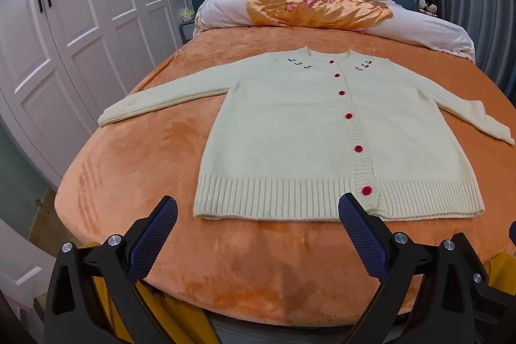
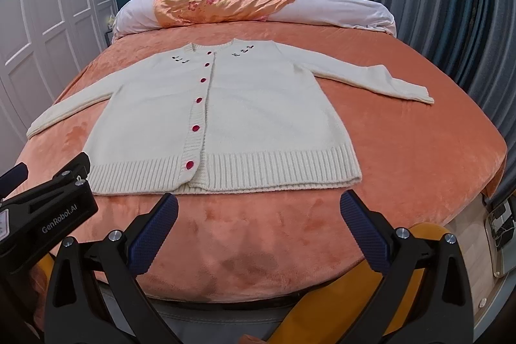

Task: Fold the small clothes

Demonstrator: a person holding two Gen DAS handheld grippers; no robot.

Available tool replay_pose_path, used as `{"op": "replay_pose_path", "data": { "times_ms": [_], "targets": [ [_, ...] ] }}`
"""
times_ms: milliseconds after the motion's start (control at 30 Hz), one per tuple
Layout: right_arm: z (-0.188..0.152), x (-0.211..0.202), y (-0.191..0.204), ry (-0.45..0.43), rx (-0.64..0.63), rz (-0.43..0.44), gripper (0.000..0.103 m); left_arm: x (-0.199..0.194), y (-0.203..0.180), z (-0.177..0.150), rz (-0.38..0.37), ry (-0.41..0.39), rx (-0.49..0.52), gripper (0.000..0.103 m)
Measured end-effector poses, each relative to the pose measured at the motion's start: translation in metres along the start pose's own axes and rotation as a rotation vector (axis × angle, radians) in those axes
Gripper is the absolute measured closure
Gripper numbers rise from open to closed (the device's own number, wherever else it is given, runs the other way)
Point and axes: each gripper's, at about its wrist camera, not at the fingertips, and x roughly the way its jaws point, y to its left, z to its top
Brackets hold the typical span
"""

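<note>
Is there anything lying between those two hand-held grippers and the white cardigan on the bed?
Nothing visible. Only bare orange blanket separates the open left hand-held gripper and the open right hand-held gripper from the cardigan, which lies flat with its sleeves spread.

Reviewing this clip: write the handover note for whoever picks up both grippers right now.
Left gripper: open, empty, hovering short of the hem.
Right gripper: open, empty, likewise short of the hem.
Cream cardigan: flat on the orange blanket, buttoned with red buttons, both sleeves spread outward, hem nearest you.
Done: laid out only.
Left: every fold, sleeves probably first.
</note>
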Motion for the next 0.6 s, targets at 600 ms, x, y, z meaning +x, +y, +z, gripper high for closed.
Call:
{"op": "replay_pose_path", "data": {
  "times_ms": [600],
  "targets": [
    [-0.0021, 0.0012, 0.0, 0.007, 0.013, 0.004, 0.005, 0.002, -0.0047, -0.0011, -0.004, 0.008, 0.02, 0.005]
  ]
}}
